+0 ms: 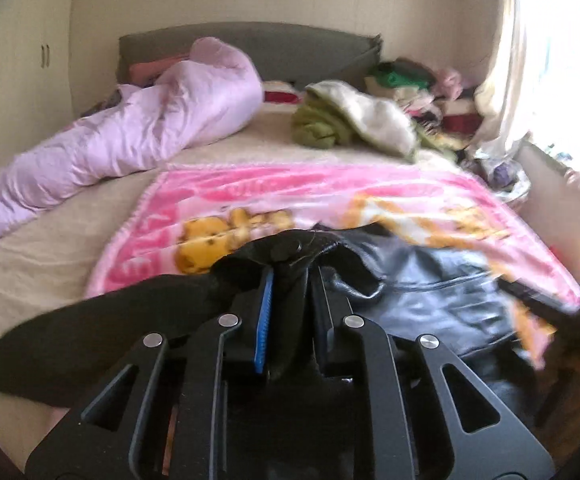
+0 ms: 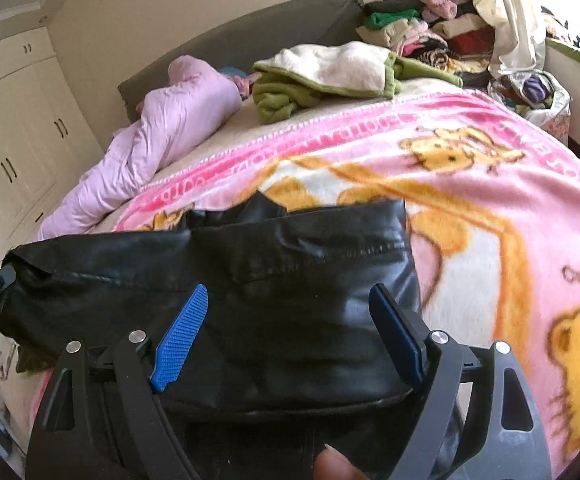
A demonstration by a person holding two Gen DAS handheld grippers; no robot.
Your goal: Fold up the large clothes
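Black jacket is bunching in my left gripper, clenched at bottom middle; I'm keeping that pinch firm while my right gripper is gaping wide above it.

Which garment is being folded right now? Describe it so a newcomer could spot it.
On the bed, find the pink bear blanket. At its near edge lies the black jacket, shiny and leather-like with a stitched seam; it is the only black thing there, unlike the lilac duvet and green fleece behind.

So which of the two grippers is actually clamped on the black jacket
The left gripper: it is shut on a fold of the black jacket. The right gripper stands wide open over it, gripping nothing.
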